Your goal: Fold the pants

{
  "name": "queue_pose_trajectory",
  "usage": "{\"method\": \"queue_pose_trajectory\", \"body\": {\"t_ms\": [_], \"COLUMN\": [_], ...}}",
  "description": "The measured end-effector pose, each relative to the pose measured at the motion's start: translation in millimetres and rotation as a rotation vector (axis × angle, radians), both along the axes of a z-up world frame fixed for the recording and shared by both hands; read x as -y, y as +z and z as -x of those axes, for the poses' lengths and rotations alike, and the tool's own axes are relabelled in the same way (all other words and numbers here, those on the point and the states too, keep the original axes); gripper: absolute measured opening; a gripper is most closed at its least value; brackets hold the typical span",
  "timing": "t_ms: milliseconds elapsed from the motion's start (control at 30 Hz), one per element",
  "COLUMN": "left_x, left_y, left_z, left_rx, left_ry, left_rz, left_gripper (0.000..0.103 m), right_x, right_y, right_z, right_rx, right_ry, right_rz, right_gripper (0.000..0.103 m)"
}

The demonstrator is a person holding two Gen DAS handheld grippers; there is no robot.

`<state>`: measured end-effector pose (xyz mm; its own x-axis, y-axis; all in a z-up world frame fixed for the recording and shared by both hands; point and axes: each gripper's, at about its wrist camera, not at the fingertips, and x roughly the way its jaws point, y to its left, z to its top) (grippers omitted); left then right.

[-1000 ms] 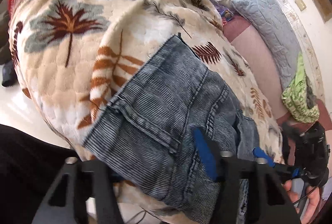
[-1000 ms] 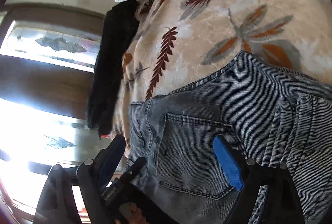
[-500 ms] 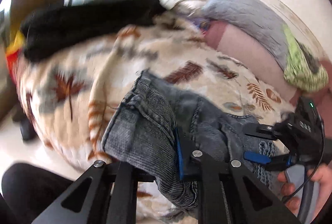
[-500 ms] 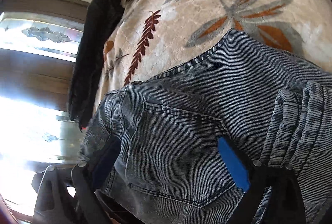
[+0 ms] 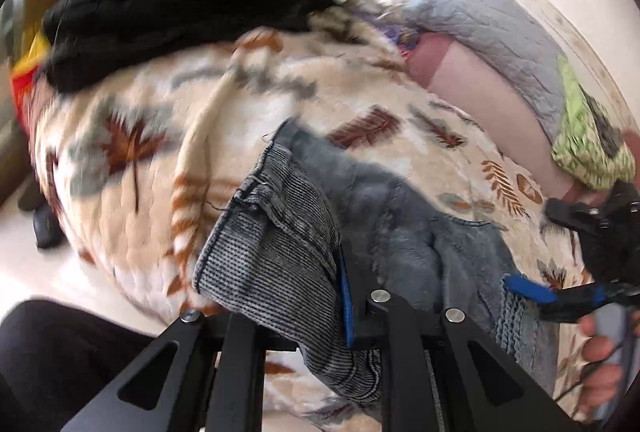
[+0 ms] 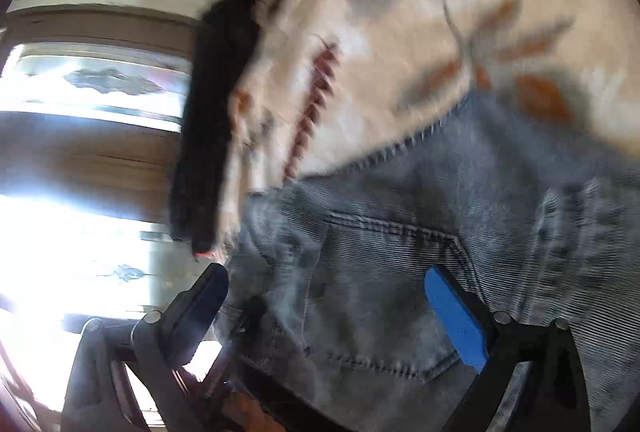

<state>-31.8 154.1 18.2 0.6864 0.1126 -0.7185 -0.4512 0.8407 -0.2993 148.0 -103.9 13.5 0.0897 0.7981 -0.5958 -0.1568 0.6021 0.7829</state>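
Note:
Grey-blue denim pants lie bunched on a cream leaf-print blanket. My left gripper is shut on a fold of the pants at the near edge and holds it raised off the blanket. My right gripper is open over the back pocket of the pants; cloth lies between its fingers. It also shows in the left wrist view at the right, its blue pad on the denim, a hand on its handle.
A black garment lies across the far end of the blanket and shows in the right wrist view. A grey quilted pillow and a green patterned cloth lie at the right. A bright window is at the left.
My left gripper has shut on the pants' edge and lifted it, bunching the denim. The right gripper stayed open over the back pocket. Both views are now blurred by motion.

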Motion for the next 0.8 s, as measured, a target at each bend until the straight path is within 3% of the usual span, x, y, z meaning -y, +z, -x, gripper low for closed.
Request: {"method": "queue_pose_trajectory", "body": {"t_ms": [200, 300, 367, 467, 533, 633, 667, 700, 733, 800], "left_x": [82, 155, 200, 271, 311, 359, 366, 369, 369, 358], "left_y": [59, 84, 89, 71, 42, -38, -39, -34, -21, 2], "left_z": [-9, -9, -7, -2, -4, -22, -13, -3, 7, 14], "left_rx": [0.12, 0.191, 0.222, 0.21, 0.15, -0.171, -0.123, -0.069, -0.031, 0.01], "left_ry": [-0.151, -0.311, -0.422, -0.628, -0.758, -0.973, -0.976, -0.983, -1.029, -1.038], "left_rz": [-0.276, -0.439, -0.509, -0.572, -0.603, -0.682, -0.762, -0.812, -0.782, -0.7], "left_gripper": [0.014, 0.014, 0.014, 0.014, 0.015, 0.017, 0.017, 0.025, 0.04, 0.052], "right_x": [132, 193, 233, 273, 297, 315, 321, 325, 326, 329], "right_y": [9, 6, 3, -4, -14, -29, -32, -31, -29, -23], "right_z": [31, 48, 60, 76, 83, 95, 98, 100, 101, 101], "right_rx": [0.072, 0.087, 0.097, 0.097, 0.087, 0.055, 0.049, 0.058, 0.078, 0.114], "right_ry": [-0.213, -0.332, -0.421, -0.5, -0.541, -0.592, -0.6, -0.602, -0.598, -0.602], "right_rz": [-0.022, -0.056, -0.076, -0.101, -0.112, -0.124, -0.145, -0.168, -0.167, -0.142], "right_gripper": [0.1, 0.1, 0.1, 0.1, 0.1, 0.1, 0.1, 0.1, 0.1, 0.1]}}
